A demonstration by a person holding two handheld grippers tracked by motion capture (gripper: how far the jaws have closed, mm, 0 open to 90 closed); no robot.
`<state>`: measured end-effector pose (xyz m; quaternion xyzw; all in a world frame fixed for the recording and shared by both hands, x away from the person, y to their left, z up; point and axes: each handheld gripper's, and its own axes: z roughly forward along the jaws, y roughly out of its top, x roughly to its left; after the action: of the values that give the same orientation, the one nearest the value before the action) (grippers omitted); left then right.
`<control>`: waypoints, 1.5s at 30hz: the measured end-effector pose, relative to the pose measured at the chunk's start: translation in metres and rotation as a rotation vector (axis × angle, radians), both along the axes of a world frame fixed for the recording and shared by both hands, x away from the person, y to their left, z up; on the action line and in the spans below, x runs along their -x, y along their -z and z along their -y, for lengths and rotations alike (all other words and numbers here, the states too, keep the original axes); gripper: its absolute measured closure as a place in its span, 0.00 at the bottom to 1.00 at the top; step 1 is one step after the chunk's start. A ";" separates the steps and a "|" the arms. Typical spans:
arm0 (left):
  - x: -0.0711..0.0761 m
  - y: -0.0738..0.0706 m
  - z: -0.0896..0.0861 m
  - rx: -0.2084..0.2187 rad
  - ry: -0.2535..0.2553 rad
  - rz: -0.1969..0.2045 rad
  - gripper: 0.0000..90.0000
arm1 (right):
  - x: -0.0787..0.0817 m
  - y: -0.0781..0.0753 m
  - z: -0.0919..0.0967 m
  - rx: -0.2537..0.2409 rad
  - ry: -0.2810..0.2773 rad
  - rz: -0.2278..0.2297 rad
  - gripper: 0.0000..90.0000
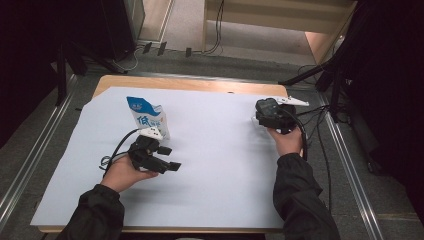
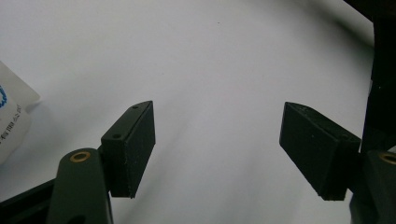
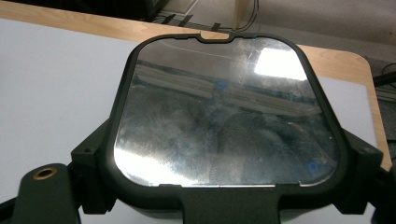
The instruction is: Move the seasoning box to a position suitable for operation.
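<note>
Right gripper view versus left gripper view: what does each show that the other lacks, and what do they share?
Right gripper view: a black-framed glossy panel gripped between the jaws of the right tool, plus the wooden table edge. Left gripper view: the left tool open with nothing between its jaws, and a corner of the blue-and-white carton. Both: the white sheet covering the table.
</note>
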<state>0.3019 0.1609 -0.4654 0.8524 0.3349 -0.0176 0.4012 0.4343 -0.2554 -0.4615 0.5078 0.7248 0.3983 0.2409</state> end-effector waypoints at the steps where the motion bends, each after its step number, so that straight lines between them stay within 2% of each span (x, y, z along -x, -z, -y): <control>1: 0.000 0.000 0.000 0.000 0.000 0.000 0.31 | 0.000 0.000 0.000 0.000 0.000 0.000 0.18; 9: -0.005 -0.003 0.005 0.001 0.007 0.007 0.31 | 0.019 -0.006 -0.004 -0.006 -0.052 0.001 0.18; 14: -0.009 -0.004 0.008 0.012 0.026 0.009 0.31 | 0.037 -0.010 -0.010 -0.021 -0.114 -0.012 0.18; 17: -0.011 -0.004 0.009 0.011 0.030 0.008 0.31 | 0.046 -0.010 -0.015 -0.013 -0.142 -0.012 0.18; 21: -0.013 -0.005 0.009 0.018 0.029 0.005 0.32 | 0.055 -0.010 -0.020 -0.018 -0.172 -0.017 0.18; 23: -0.015 -0.006 0.009 0.017 0.031 0.004 0.32 | 0.063 -0.008 -0.026 -0.018 -0.206 -0.024 0.18; 30: -0.017 -0.005 0.008 0.022 0.030 0.006 0.34 | 0.077 -0.005 -0.038 -0.014 -0.266 -0.037 0.18; 31: -0.017 -0.005 0.008 0.023 0.027 0.008 0.34 | 0.081 -0.004 -0.043 -0.011 -0.288 -0.040 0.18; 39: -0.016 -0.006 0.007 0.031 0.030 0.011 0.32 | 0.089 -0.001 -0.062 -0.010 -0.363 -0.044 0.18; 43: -0.016 -0.006 0.007 0.021 0.026 0.017 0.32 | 0.091 0.002 -0.071 -0.005 -0.395 -0.044 0.18; 45: -0.015 -0.006 0.006 0.021 0.026 0.016 0.32 | 0.092 0.006 -0.080 -0.002 -0.434 -0.053 0.18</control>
<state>0.3169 0.1553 -0.4594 0.8525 0.3204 -0.0195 0.4125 0.3419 -0.1751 -0.4673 0.3501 0.8230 0.4280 0.1300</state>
